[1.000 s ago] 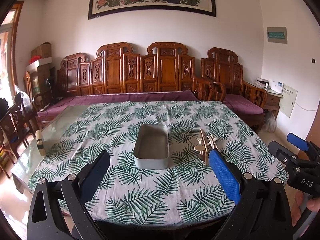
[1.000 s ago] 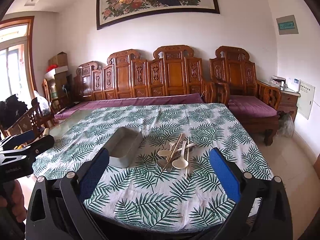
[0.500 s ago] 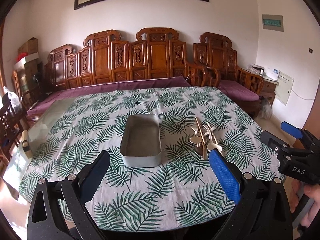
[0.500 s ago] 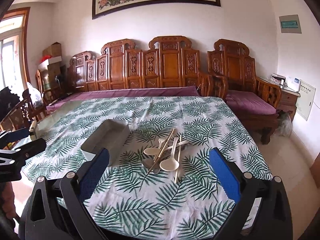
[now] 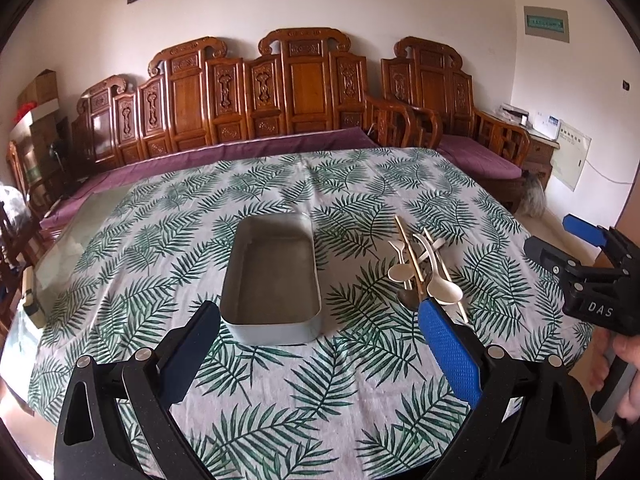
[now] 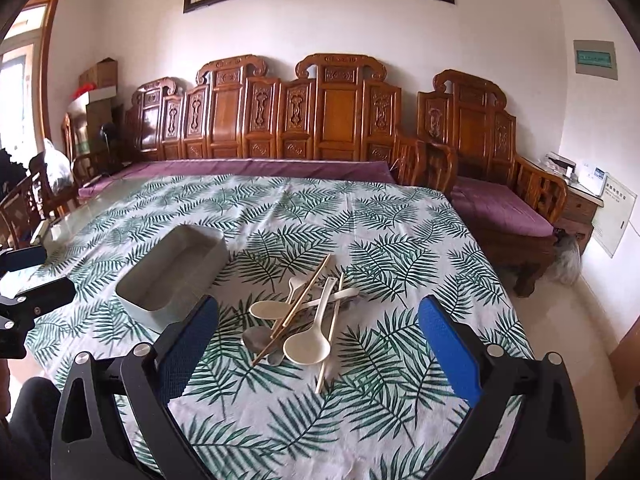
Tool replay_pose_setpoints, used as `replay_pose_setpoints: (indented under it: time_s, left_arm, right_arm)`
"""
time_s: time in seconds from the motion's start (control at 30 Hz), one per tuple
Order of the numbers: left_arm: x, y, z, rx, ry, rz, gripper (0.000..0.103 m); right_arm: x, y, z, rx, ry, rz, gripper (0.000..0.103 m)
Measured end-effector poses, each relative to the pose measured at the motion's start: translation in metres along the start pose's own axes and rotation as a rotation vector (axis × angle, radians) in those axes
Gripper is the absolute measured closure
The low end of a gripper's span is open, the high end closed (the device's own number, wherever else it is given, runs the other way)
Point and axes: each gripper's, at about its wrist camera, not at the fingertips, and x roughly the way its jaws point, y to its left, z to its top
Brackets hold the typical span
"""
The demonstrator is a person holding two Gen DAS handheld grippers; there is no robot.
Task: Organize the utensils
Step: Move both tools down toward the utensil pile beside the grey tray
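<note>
A grey rectangular tray (image 5: 272,276) stands empty on the leaf-print tablecloth (image 5: 160,248); it also shows in the right wrist view (image 6: 172,272). To its right lies a pile of utensils (image 6: 304,312): cream spoons (image 6: 308,344), a metal spoon (image 6: 256,338) and wooden chopsticks (image 6: 300,300). The pile also shows in the left wrist view (image 5: 424,276). My left gripper (image 5: 320,344) is open and empty, just short of the tray's near end. My right gripper (image 6: 320,340) is open and empty, over the near end of the pile; it appears at the right edge of the left wrist view (image 5: 576,248).
A carved wooden bench with purple cushions (image 6: 304,128) runs behind the table. A wooden armchair (image 6: 492,184) stands at the far right. The table's bare glass edge (image 5: 52,248) shows at the left. A side cabinet (image 6: 580,200) is by the right wall.
Both grippers have moved forward and tilted down towards the table. The tray and the utensil pile now appear larger and closer. Both stay open; nothing on the table has moved.
</note>
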Motion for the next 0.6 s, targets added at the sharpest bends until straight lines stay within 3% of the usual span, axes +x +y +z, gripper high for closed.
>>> replay_pose_setpoints:
  time_s: [0.2, 0.6]
  left_arm:
    - [0.031, -0.005, 0.004, 0.02, 0.042, -0.032, 0.007]
    - [0.096, -0.042, 0.017, 0.075, 0.109, -0.123, 0.007]
  right_arm:
    - [0.043, -0.01, 0.002, -0.046, 0.103, 0.034, 0.025]
    - [0.095, -0.036, -0.013, -0.049, 0.208, 0.063, 0.043]
